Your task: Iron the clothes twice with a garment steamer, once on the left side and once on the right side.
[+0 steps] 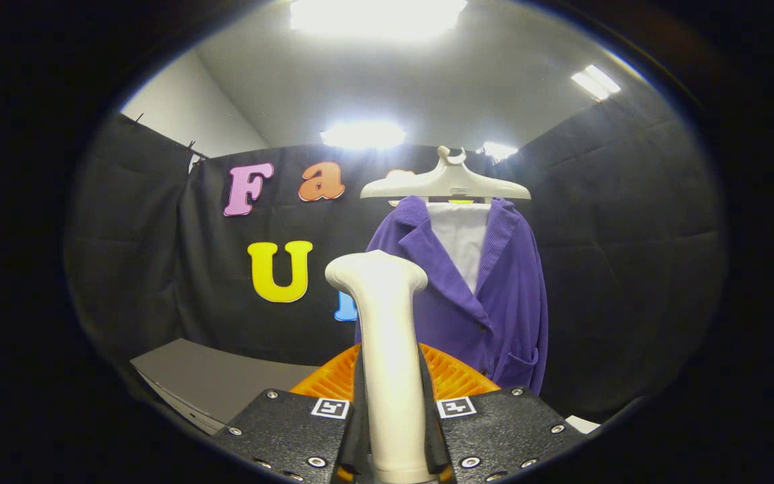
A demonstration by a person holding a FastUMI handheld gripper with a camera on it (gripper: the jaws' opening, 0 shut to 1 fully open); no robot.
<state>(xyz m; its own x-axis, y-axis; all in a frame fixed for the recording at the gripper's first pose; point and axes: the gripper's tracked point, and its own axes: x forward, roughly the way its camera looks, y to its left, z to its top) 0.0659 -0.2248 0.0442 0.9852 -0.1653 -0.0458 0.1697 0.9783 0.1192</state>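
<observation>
A purple jacket (494, 296) with a white lining hangs on a cream hanger (446, 183) in front of the black booth wall, beyond the fingers. My gripper (394, 430) is shut on the garment steamer (387, 349), a cream upright handle that rises between the fingers to a rounded head level with the jacket's left lapel. The steamer stands apart from the cloth, in front of the jacket's left side. Both fingers press the handle's sides.
An orange ribbed object (454, 376) sits just behind the steamer handle, right ahead of the fingers. A grey flat surface (219, 376) lies lower left of it. Bright ceiling lights shine overhead.
</observation>
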